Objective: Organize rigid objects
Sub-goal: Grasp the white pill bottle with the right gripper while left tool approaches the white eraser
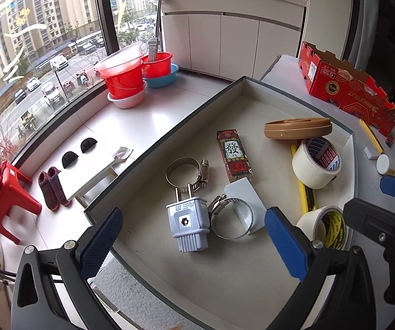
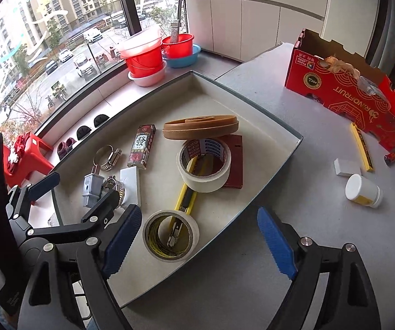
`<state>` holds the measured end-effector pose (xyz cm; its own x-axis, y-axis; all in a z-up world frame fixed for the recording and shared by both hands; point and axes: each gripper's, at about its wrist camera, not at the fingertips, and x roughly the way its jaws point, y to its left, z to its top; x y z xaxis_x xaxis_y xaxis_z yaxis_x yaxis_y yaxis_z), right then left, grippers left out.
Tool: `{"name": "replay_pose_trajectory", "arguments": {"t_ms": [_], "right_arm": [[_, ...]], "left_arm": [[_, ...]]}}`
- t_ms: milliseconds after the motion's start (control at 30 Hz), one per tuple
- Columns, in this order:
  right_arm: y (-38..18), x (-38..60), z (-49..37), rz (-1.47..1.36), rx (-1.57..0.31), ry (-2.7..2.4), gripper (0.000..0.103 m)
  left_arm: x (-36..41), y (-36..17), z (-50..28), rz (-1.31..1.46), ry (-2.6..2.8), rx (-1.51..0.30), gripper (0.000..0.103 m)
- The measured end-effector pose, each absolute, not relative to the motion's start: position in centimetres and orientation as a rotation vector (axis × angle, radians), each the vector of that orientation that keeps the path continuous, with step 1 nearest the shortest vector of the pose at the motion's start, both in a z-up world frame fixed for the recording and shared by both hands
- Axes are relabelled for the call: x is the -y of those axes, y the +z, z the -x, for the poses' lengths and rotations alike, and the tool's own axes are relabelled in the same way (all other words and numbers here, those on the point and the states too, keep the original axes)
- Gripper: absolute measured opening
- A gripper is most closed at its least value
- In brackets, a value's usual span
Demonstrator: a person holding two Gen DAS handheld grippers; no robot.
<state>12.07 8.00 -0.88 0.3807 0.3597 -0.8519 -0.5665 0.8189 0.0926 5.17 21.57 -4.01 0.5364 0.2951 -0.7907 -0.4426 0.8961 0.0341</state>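
A shallow grey tray [image 1: 153, 148] holds several items. Among them are a grey plug [image 1: 189, 222], two hose clamps [image 1: 186, 172], a white block [image 1: 243, 200], a red printed box [image 1: 234, 154], a brown disc [image 1: 298, 129] and a white tape roll [image 1: 315, 165]. My left gripper [image 1: 194, 233] stands open above the plug, its pads apart from it. My right gripper [image 2: 199, 231] is open over the tray's near edge beside a yellow-printed tape roll [image 2: 170, 236]. A yellow utility knife [image 2: 183, 200] pokes its tip into that roll. Neither gripper holds anything.
On the grey table right of the tray lie a white jar [image 2: 364, 191], a small white block [image 2: 346, 167], a yellow strip [image 2: 361, 148] and a small red cylinder [image 2: 392, 158]. A red carton [image 2: 346, 99] stands behind them. Red basins [image 1: 127, 79] sit on the floor by the window.
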Motion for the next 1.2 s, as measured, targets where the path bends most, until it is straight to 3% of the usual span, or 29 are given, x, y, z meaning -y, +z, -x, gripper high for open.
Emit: {"name": "replay_pose_trajectory", "arguments": {"t_ms": [600,967,1033,1067,1200], "right_arm": [[-3.8,7.6,-18.8,0.011,-1.010,0.158,0.087],[-6.4,7.3,-24.6,0.001,-0.988,0.174,0.087],[-6.9,7.3,-24.8,0.007,-0.999,0.173,0.068],[-6.8,7.5,-24.7,0.020,-0.981,0.170,0.064],[-6.8,10.4,-23.6,-0.033,-0.987,0.176,0.064]], "left_arm": [[-11.5,-0.6,-7.4,0.143,0.178,-0.891,0.103],[-9.2,1.4,-13.1,0.203,0.148,-0.908,0.103],[-8.8,1.5,-13.9,0.199,0.148,-0.924,0.103],[-8.5,1.5,-14.5,0.194,0.147,-0.928,0.103],[-6.3,1.5,-16.5,0.126,0.155,-0.931,0.103]]}}
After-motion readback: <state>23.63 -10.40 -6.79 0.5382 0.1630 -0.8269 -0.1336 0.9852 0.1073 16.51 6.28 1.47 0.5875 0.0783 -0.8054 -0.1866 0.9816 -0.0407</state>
